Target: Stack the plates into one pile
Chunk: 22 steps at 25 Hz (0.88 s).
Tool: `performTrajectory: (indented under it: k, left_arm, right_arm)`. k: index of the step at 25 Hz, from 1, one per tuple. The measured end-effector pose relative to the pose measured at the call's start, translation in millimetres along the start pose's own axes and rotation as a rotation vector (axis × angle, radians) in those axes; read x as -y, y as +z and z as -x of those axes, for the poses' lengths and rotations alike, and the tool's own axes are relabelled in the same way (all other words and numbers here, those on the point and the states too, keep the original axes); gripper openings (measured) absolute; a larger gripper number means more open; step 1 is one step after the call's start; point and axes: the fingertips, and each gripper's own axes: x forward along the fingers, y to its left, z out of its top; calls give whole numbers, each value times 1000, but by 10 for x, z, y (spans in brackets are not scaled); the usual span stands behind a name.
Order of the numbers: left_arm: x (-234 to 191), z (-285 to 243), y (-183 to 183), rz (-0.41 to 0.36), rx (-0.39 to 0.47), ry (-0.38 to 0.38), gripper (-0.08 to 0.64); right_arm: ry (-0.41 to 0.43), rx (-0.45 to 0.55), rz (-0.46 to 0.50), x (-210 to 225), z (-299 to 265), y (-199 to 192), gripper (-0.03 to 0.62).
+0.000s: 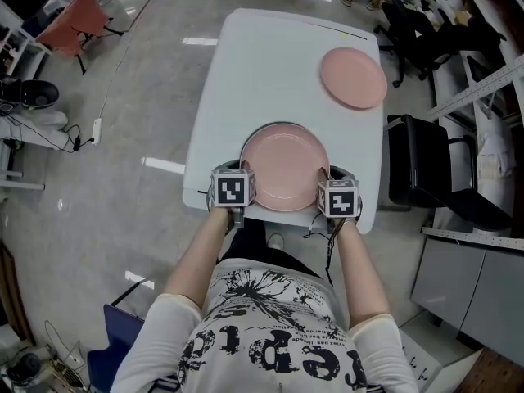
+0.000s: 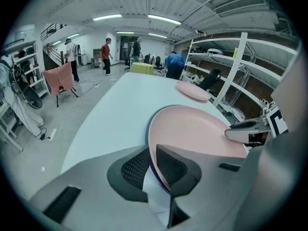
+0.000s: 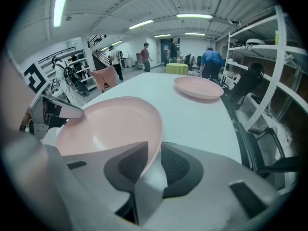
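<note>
Fingers (image 2: 175, 170) straddle plate (image 1: 284, 169) (second plate (image 1: 353, 78) beyond).

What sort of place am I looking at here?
Probably a lab or workshop, not a kitchen: metal shelving along one side, a power strip on the floor, and office chairs beside the white table.

Left gripper (image 1: 235, 190) and right gripper (image 1: 336, 195) hide plate (image 1: 285, 169) edges.

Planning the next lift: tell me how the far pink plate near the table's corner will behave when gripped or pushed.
The far plate probably stays stiff: it keeps a shallow, even round shape. Its smooth surface may slip in a rim pinch. It lies close to the edge of the table, so a sideways push could send it off.
</note>
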Motion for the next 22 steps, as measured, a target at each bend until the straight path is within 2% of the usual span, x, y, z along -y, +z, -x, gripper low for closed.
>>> performTrajectory:
  k: [6, 8, 10, 13, 15, 19, 20, 21, 22]
  left_arm:
    - [22, 25, 37, 4, 12, 27, 53]
    - [10, 47, 89, -28, 43, 63, 151]
    - [9, 36, 109, -56, 54, 79, 156]
    - [-6, 20, 81, -27, 50, 59, 156]
    - [-24, 58, 69, -3, 50, 49, 156]
    - [77, 168, 124, 25, 58, 7, 156]
    - [111, 184, 141, 22, 66, -2, 156]
    - [138, 204, 149, 17, 74, -7, 152]
    - [158, 233, 150, 13, 82, -8, 110]
  right_arm:
    - [-3, 10, 6, 6, -19, 10, 92]
    - [-18, 19, 12, 35, -40, 30, 87]
    - [-34, 31, 28, 67, -62, 67, 94]
    - [-43, 41, 59, 45, -82, 102, 217]
    - [-41, 54, 78, 14, -74, 115, 231]
    - [-21, 70, 72, 39, -42, 134, 218]
    - [-15, 61, 64, 51, -21, 118, 148]
    - [-10, 55, 56, 58, 12, 104, 108]
    - [-6, 57, 49, 60, 58, 102, 85]
